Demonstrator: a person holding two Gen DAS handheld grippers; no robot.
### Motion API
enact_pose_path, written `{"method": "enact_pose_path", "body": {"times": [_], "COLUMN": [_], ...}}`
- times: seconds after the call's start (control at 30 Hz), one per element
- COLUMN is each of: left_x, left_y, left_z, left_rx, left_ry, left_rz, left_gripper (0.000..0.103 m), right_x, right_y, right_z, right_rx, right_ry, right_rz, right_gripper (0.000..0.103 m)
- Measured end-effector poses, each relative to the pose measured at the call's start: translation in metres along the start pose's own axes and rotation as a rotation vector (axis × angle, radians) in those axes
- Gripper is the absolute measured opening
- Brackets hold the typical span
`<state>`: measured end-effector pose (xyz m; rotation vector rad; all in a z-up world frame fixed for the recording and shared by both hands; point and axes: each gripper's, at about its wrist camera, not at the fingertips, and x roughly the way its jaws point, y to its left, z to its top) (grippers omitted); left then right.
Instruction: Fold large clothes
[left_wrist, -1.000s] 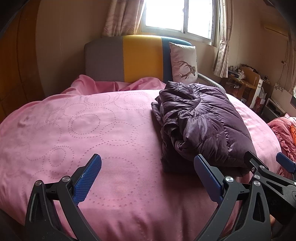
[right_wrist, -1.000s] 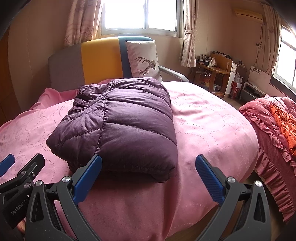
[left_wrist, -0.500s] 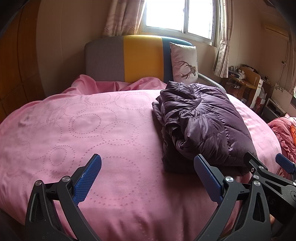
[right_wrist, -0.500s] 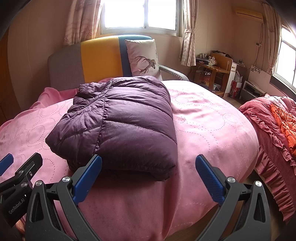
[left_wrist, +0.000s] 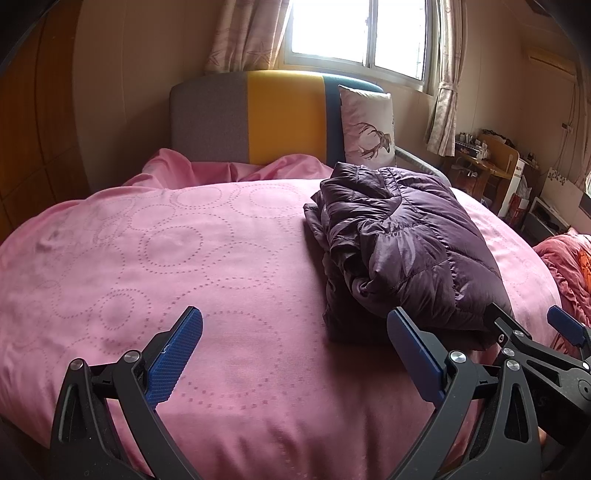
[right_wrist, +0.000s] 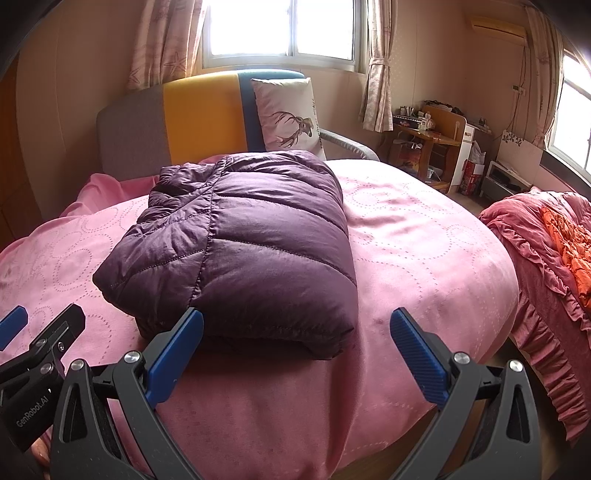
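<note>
A purple puffer jacket (right_wrist: 243, 240) lies folded in a thick bundle on the pink bed cover (right_wrist: 413, 236). It also shows in the left wrist view (left_wrist: 399, 243), right of centre. My left gripper (left_wrist: 295, 354) is open and empty above the bare pink cover (left_wrist: 155, 251), left of the jacket's near edge. My right gripper (right_wrist: 295, 354) is open and empty just in front of the jacket's near edge, not touching it. Each gripper shows at the edge of the other's view.
A grey, yellow and blue headboard (right_wrist: 199, 118) with a deer-print pillow (right_wrist: 288, 114) stands at the back under a window. A red ruffled quilt (right_wrist: 554, 251) lies to the right. A wooden desk (right_wrist: 428, 144) stands at the far right.
Both grippers have drawn back slightly from the jacket and stay open. The jacket has not moved.
</note>
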<state>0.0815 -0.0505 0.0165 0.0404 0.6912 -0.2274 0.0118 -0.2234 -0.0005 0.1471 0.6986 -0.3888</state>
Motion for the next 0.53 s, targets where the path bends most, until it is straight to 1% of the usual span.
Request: {"method": "enact_pose_path", "body": {"times": [0.1, 0.23, 0.3, 0.53], "left_x": [-0.0006, -0.0019, -0.0002, 0.0051], "left_y": [0.0011, 0.0016, 0.0026, 0.0078], "left_z": [-0.0007, -0.0012, -0.0011, -0.0018], "left_rx": [-0.004, 0.003, -0.004, -0.036], "left_ry": [-0.004, -0.015, -0.005, 0.018], "left_rz": [-0.006, 0.008, 0.003, 0.021], "left_gripper": [0.099, 0.099, 0.099, 0.099], "right_x": [0.0006, 0.0006, 0.0003, 0.005], "right_y": [-0.0003, -0.0002, 0.0002, -0.0018], "right_z": [0.0005, 0.0004, 0.0002, 0.0022], "right_rx": [-0.004, -0.003, -0.003, -0.006], "right_ry": [0.001, 0.002, 0.001, 0.008], "right_rz": [0.005, 0.007, 0.008, 0.019], "right_gripper": [0.101, 0.101, 0.101, 0.101]}}
